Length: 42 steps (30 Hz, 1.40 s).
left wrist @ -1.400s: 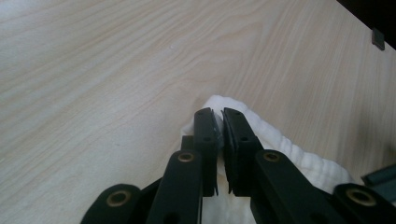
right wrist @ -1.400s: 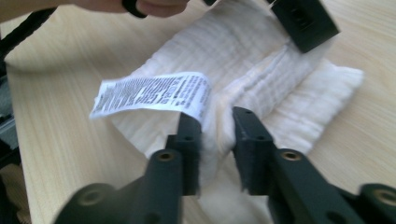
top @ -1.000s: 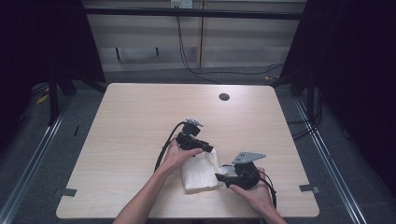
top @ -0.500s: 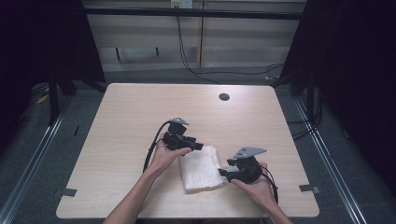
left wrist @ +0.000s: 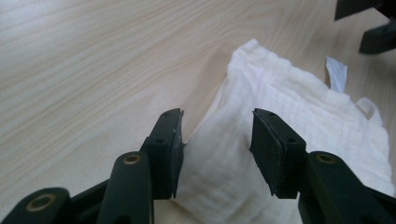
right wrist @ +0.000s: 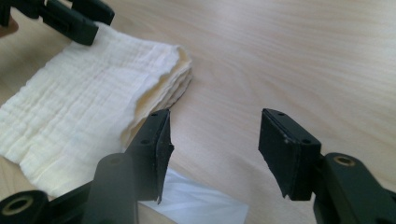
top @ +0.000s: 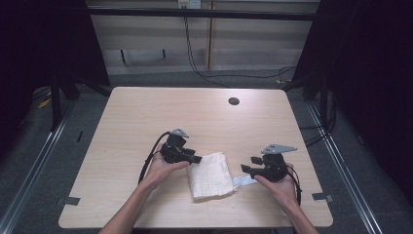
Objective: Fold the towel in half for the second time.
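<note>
- Cream-white folded muslin cloth lies flat on the pale wood-grain counter, near its front edge, between the two hands.
- Cloth is folded in several layers, stacked edges visible in the right gripper view; a small white tag sticks out from its far side in the left gripper view.
- Left tongs sit just at the cloth's left top corner; jaws stand apart, cloth corner in the gap, one pad close to the fabric edge, not pinching. They have just been opening overall, then eased back a little.
- Right tongs are just off the cloth's right edge, jaws apart over bare counter, nothing between them; they have just been opening.
- Thin white sheet lies under the right tongs, beside the cloth.
- Small dark round hole far back on the counter, well apart.
</note>
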Motion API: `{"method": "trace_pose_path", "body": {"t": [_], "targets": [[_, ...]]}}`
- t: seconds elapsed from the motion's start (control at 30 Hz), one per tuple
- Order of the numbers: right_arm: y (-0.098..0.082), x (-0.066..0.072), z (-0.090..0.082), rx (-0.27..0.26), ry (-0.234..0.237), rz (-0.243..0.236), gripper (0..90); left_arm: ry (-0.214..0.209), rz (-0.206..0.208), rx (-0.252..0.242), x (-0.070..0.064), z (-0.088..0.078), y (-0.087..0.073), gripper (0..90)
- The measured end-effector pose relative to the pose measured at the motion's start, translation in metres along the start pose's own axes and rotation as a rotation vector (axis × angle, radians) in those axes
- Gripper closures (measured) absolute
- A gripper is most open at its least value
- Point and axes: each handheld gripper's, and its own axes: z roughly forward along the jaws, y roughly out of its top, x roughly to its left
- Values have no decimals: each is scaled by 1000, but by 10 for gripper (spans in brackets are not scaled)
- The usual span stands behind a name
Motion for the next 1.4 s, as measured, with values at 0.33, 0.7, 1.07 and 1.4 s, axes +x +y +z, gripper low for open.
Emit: {"method": "trace_pose_path", "body": {"t": [0.33,0.7,1.07,1.4], "targets": [[9,-4,-21,-70,7,-6,441,52,11,-75,8,-30,-12,481],[6,-8,-45,-111,0,-11,434,109,-15,-98,5,-86,-45,485],[-11,-11,-67,-121,-11,1,428,160,-52,-136,-1,-129,-83,426],[-36,-14,-78,-121,-45,9,434,196,-47,-187,-12,-140,-120,402]]}}
